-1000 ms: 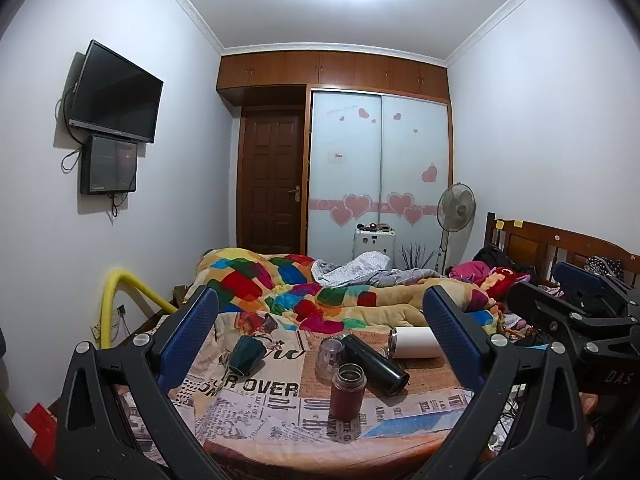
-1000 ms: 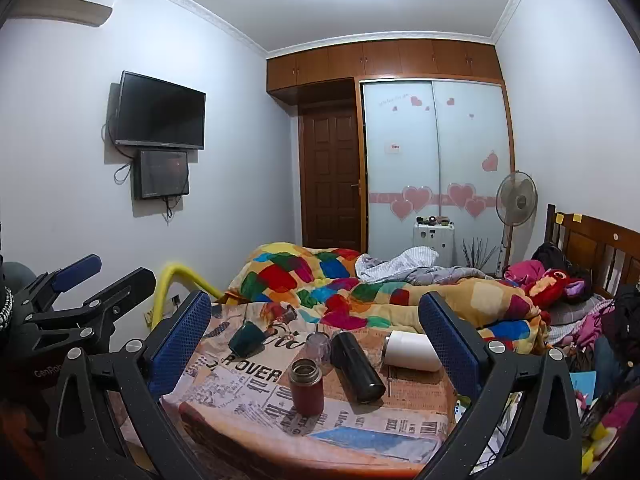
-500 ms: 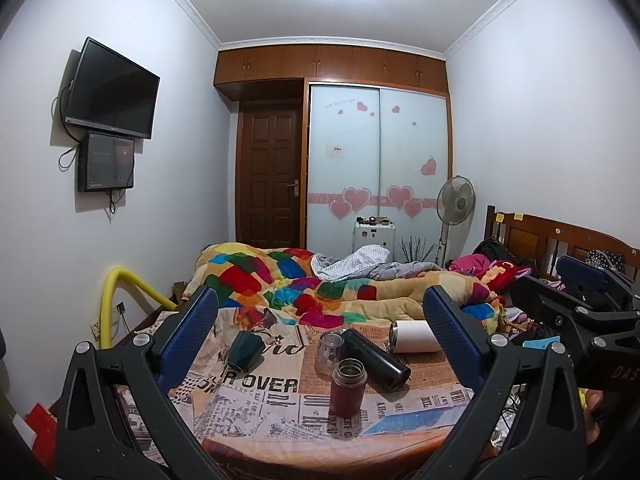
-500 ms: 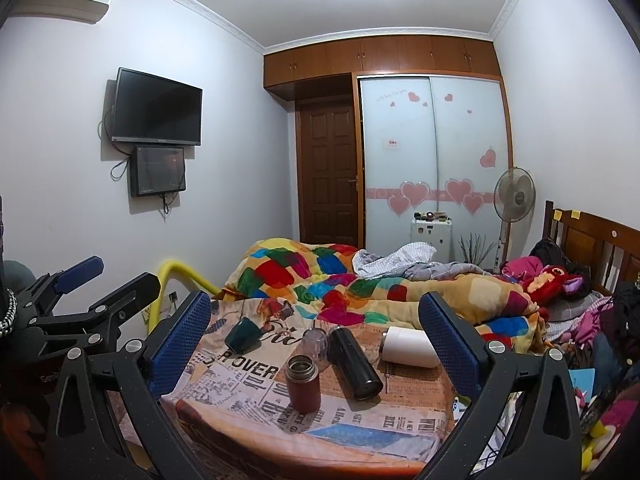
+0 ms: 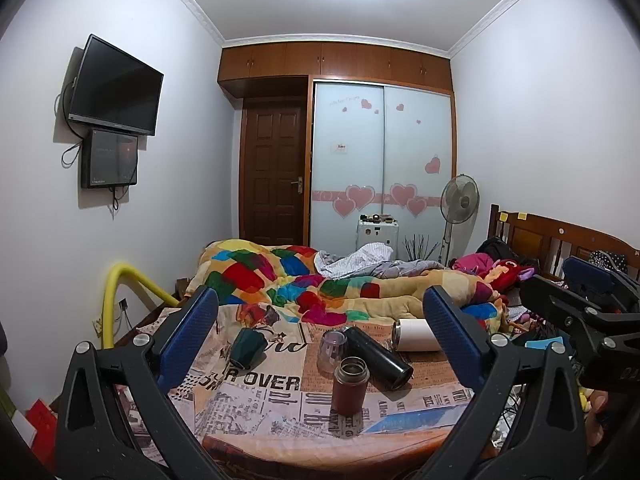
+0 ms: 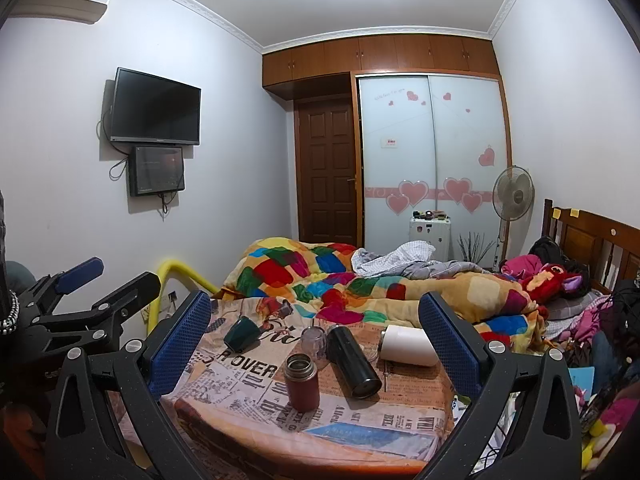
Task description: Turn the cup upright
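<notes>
- The left gripper (image 5: pixel 320 336) is spread wide with nothing between its two blue pads; it hangs above the near edge of the table (image 5: pixel 280 420), well short of the vessels.
- The right gripper (image 6: pixel 316 332) is likewise spread wide and empty, held above the same edge. Each gripper shows at the side of the other's view.
- Five vessels sit on the newspaper-print cloth (image 5: pixel 256 384): three lie on their sides, one stands upright, one stands mouth down.
- The dark green cup (image 5: pixel 248 347) is the leftmost, apart from the rest. It lies tipped on its side; in the right wrist view (image 6: pixel 241 334) its long axis runs from near-left to far-right, with the wider end toward the near left. Which end is the mouth I cannot tell.
- The brown-red flask (image 5: pixel 350 386) stands upright at the front, its mouth open upward.
- Just behind the flask, a clear cup (image 5: pixel 333 351) stands mouth down.
- A black bottle (image 5: pixel 378 358) lies beside the clear cup, one end pointing toward the cameras and right.
- A white tumbler (image 5: pixel 416 335) lies on its side at the right, its long axis across the table.
- Behind the table, one patchwork quilt (image 5: pixel 280 276) covers the bed.
</notes>
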Demonstrator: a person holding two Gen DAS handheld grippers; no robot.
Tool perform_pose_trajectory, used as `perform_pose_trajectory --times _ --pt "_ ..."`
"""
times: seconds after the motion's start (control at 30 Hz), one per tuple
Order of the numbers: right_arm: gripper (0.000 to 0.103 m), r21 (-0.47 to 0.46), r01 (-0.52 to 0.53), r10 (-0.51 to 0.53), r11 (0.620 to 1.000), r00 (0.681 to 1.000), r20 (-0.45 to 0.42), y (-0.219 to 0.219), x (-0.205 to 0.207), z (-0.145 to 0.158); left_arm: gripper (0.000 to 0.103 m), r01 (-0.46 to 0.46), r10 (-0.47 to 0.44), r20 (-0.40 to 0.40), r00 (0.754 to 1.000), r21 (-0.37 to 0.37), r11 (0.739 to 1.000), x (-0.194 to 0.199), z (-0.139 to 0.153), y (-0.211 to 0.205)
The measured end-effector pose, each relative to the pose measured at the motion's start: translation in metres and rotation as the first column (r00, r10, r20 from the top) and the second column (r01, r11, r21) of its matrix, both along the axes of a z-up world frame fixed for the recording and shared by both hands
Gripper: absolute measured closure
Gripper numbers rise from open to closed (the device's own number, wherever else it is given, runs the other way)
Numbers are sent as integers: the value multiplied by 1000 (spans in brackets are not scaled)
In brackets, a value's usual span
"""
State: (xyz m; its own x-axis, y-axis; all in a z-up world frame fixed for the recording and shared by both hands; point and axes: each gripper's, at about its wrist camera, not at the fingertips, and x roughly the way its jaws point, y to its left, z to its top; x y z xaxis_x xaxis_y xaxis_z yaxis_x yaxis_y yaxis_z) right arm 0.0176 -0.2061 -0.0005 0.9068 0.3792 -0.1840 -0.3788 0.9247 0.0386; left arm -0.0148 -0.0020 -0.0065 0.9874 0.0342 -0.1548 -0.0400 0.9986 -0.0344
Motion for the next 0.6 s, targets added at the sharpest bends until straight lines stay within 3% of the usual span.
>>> perform_pose_trajectory --times 0.6 --pt "0 -2 2 -2 1000 1000 5 0 -1 0 0 1 -1 0 1000 -3 1000 1 0 -2"
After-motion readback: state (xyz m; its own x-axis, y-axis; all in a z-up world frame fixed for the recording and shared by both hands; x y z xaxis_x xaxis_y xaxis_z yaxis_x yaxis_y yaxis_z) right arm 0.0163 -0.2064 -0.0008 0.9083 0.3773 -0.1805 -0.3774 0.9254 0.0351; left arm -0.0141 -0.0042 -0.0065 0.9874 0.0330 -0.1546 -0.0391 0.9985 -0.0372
